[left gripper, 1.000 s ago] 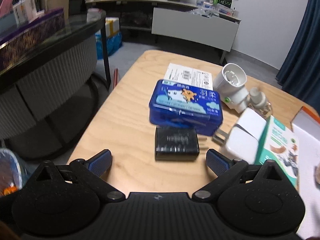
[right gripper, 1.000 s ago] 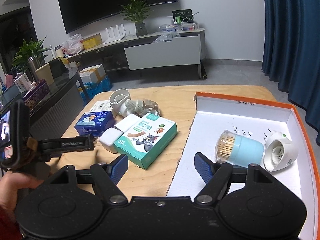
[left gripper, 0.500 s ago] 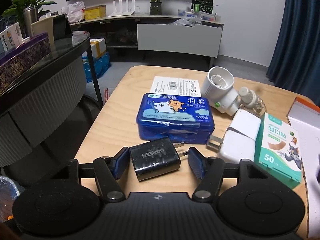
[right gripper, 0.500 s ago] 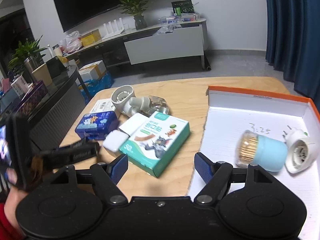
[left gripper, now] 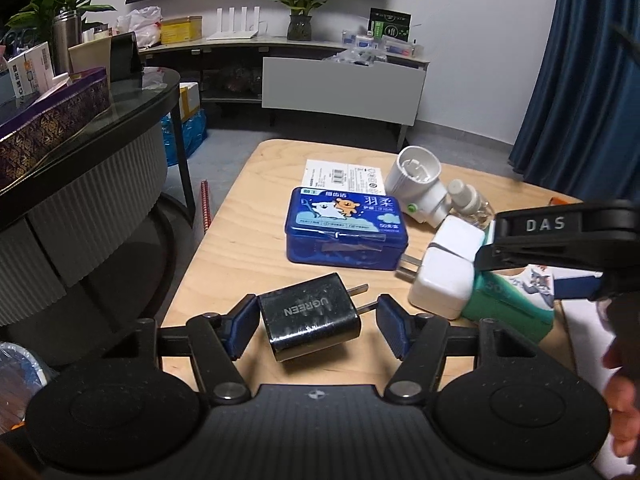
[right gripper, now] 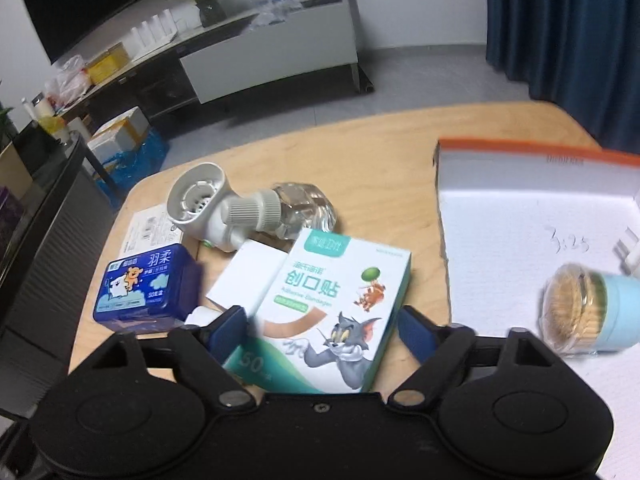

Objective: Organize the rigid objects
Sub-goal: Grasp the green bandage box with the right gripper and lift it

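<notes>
Left gripper (left gripper: 318, 330) closed on charger (left gripper: 310, 322); right gripper (right gripper: 322, 330) widened.

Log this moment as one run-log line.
left tool: shut on black charger | right tool: open, straddling bandage box | tray: holds toothpick jar

A potted plant (left gripper: 301, 20) stood on the far TV console (left gripper: 340, 84); blue curtains (left gripper: 592, 80) hung at right.

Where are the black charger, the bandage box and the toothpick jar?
black charger (left gripper: 310, 316): left wrist view, on its top face by the lettering.
bandage box (right gripper: 332, 304): right wrist view, on its printed front.
toothpick jar (right gripper: 618, 312): right wrist view, on its pale blue body.
</notes>
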A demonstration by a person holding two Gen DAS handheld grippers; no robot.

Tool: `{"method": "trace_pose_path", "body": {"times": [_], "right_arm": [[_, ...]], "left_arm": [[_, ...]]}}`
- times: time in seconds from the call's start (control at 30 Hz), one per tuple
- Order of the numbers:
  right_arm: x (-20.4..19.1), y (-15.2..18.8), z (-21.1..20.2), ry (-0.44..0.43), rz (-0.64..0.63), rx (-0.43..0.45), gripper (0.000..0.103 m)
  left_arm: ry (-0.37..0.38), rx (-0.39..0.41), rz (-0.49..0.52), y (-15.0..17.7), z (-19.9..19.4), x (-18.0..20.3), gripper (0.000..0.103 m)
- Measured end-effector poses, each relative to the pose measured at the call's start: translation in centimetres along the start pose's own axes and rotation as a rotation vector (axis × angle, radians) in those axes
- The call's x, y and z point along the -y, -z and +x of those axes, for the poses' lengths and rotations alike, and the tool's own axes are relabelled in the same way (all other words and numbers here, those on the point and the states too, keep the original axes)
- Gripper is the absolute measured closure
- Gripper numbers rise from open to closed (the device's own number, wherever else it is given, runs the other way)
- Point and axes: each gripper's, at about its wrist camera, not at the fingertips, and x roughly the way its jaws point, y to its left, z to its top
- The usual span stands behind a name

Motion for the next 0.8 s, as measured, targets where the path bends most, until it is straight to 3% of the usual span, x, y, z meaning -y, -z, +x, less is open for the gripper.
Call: {"method": "trace_pose_path", "body": {"times": [0.17, 0.23, 0.33, 0.43, 0.8], "right_arm": [[0.8, -0.3, 1.2, -0.048, 0.002, -0.028, 0.0], [0.4, -0.6, 1.5, -0.013, -0.017, -0.024, 0.001], [0.4, -0.3, 0.9, 0.0, -0.033, -0.006, 0.014], [1.0, 0.3, -0.6, -0.006, -0.07, 0.019, 0.02], [1.4, 3.7, -9.1, -0.095, -0.213, 0.137, 0.02]], "left_arm": [[0.008, -0.004, -0.004, 0.2, 0.2, 0.3, 0.038], [0.012, -0.002, -0.005, 0.2, -0.1, 0.3, 0.038], [0.017, 0.008, -0.008, 0.1, -0.5, 0.3, 0.038], [0.021, 0.017, -0.006, 0.1, -1.0, 0.3, 0.038], [0.039, 0.041, -0.011, -0.1, -3.3, 1.2, 0.038]]}}
